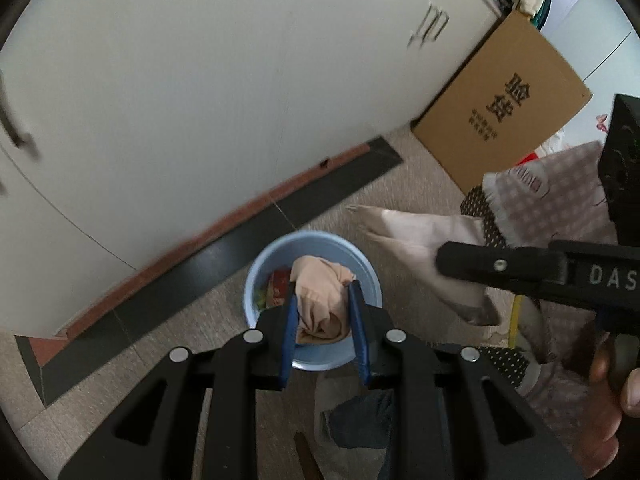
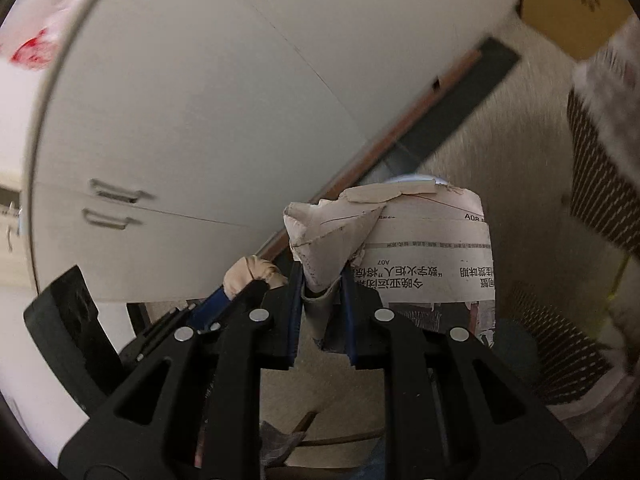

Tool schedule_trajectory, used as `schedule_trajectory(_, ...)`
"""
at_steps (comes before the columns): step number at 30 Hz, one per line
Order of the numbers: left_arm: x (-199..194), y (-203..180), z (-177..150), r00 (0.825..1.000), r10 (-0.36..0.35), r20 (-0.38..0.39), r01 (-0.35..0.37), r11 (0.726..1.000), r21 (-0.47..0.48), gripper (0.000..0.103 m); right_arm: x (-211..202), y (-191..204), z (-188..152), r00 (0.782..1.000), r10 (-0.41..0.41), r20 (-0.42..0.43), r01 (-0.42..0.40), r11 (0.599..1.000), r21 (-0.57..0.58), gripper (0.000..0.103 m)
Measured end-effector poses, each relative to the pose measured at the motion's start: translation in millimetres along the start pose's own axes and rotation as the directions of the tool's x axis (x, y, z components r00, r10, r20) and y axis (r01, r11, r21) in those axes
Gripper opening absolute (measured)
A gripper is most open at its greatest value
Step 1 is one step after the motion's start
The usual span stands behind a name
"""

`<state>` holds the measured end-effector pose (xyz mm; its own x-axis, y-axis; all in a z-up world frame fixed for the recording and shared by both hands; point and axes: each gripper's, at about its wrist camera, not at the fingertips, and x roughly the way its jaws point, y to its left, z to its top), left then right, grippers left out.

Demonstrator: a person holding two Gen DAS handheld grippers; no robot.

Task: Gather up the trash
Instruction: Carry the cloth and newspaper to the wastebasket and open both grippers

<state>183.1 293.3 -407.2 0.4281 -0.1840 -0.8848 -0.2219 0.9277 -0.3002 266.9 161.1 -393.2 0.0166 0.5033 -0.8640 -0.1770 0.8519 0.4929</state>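
Observation:
On the floor below stands a round blue bin (image 1: 256, 276) with a red wrapper (image 1: 278, 284) and other scraps inside. My left gripper (image 1: 323, 286) hangs right over it, shut on a crumpled beige cloth (image 1: 320, 308). To the right, the right gripper (image 1: 444, 262) comes in sideways with a folded newspaper (image 1: 420, 236). In the right wrist view my right gripper (image 2: 322, 276) is shut on that newspaper (image 2: 420, 236), whose fold sits between the blue pads. The left gripper (image 2: 256, 282) and its beige cloth (image 2: 250, 270) show just to the left. The newspaper hides most of the bin (image 2: 412, 179).
White cabinet doors (image 1: 200, 100) with a dark base strip (image 1: 192, 276) rise behind the bin. A cardboard box (image 1: 504, 100) leans at the back right. A person's patterned sleeve (image 1: 560, 192) and hand (image 1: 616, 380) fill the right side.

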Motion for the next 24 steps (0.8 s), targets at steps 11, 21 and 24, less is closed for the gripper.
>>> schedule_trajectory(11, 74.5, 3.3, 1.7, 0.988, -0.045, -0.146, 0.044, 0.999, -0.006, 0.078, 41.9, -46.5, 14.6, 0.999, 0.002, -0.04, 0.006, 0.977, 0.211, 0.077)
schedule_trajectory(21, 49.6, 4.5, 4.8, 0.992, 0.09, -0.085, -0.089, 0.996, 0.01, 0.086, 21.7, -40.8, 13.6, 0.993, -0.115, 0.006, 0.114, 0.987, 0.113, 0.097)
schedule_trajectory(24, 27.2, 1.7, 7.0, 0.985, 0.161, -0.062, -0.159, 0.986, 0.041, 0.087, 10.9, -29.4, 8.8, 0.992, -0.121, 0.028, 0.118, 0.99, 0.071, 0.097)
